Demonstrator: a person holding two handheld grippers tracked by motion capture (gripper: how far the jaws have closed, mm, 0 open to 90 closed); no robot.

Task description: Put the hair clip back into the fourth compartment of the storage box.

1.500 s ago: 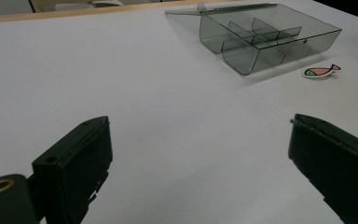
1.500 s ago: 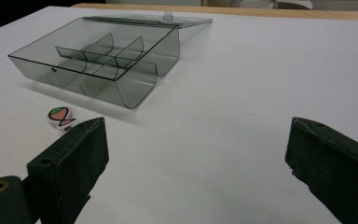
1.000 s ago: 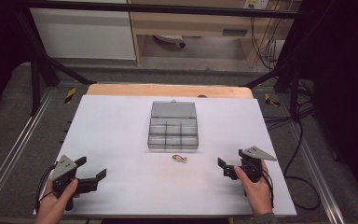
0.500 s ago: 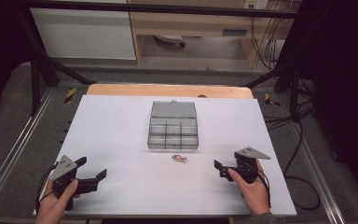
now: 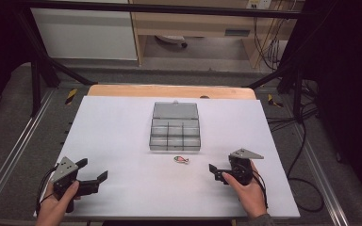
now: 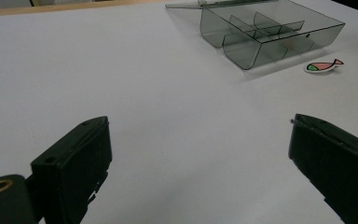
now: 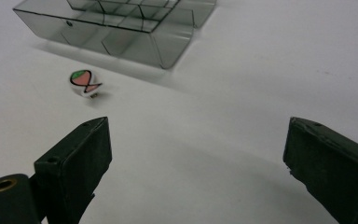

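**Right hand lines up on the little fish**

From where I stand, the job in hand looks like fetching the small fish piece (image 5: 182, 160) and dropping it into the clear compartment box (image 5: 175, 126), and we are at the approach. The fish, pink with a green head on a white backing, lies flat on the white tabletop (image 5: 122, 122), just in front of the box's near wall and apart from it. The box sits mid-table with its lid folded back behind it, and as far as I can see its cells are empty.

The right gripper (image 5: 218, 171) is low over the tabletop, to the right of the fish and near it, pointing its way. Its jaws stand spread with nothing between them, though they have just been closing a touch. In the right gripper view the fish (image 7: 85, 83) sits ahead and left of the gap, so my guess is the next move needs a further slide across, then a careful pinch on a thin, flat thing.

The left gripper (image 5: 92, 173) waits at the near left corner, jaws spread and empty, well apart from the fish (image 6: 324, 66).

I can read no brand, label or writing anywhere.
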